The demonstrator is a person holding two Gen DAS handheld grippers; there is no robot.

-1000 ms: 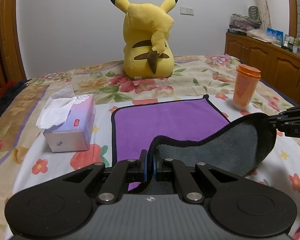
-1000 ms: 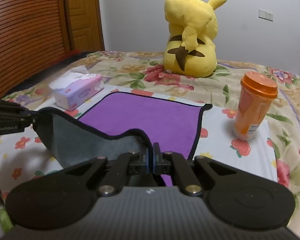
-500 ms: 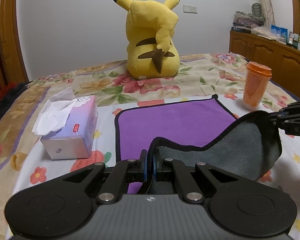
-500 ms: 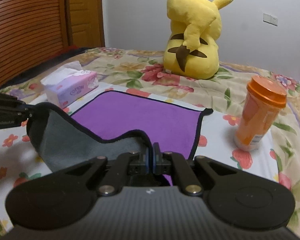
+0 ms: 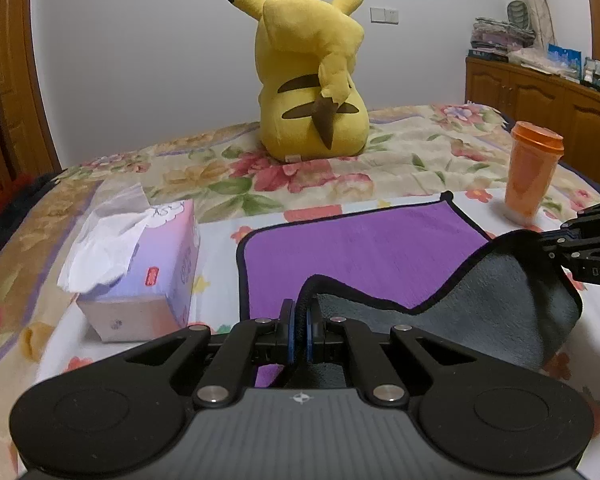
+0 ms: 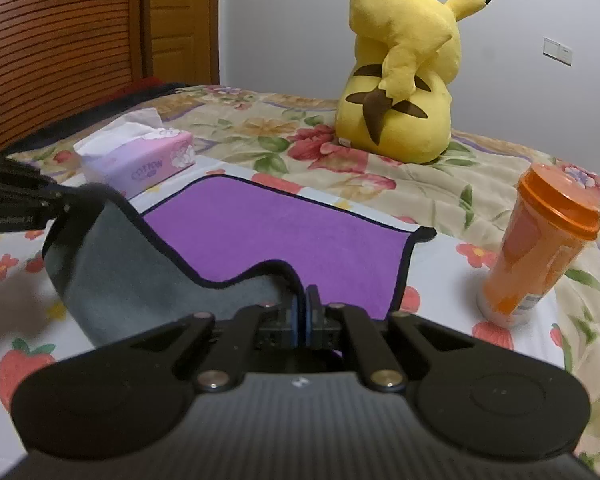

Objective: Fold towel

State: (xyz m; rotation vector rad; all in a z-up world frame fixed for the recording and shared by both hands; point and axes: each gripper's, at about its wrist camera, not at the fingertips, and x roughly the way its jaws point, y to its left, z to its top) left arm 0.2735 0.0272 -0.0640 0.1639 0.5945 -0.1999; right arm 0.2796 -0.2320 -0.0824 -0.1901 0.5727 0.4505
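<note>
A purple towel (image 5: 360, 252) with a black hem and grey underside lies on the flowered bed; it also shows in the right wrist view (image 6: 268, 236). Its near edge is lifted and curled over, grey side (image 5: 480, 312) showing. My left gripper (image 5: 300, 328) is shut on the near left corner of the towel. My right gripper (image 6: 302, 320) is shut on the near right corner. Each gripper shows in the other's view, the right one at the right edge (image 5: 556, 240), the left one at the left edge (image 6: 56, 200), holding the raised hem.
A tissue box (image 5: 140, 280) stands left of the towel. An orange lidded cup (image 5: 530, 172) stands at the towel's far right corner. A yellow plush toy (image 5: 312, 80) sits beyond. A wooden cabinet (image 5: 540, 92) is at the far right.
Both grippers have carried the lifted near edge forward toward the far edge. The tissue box, cup and plush appear closer.
</note>
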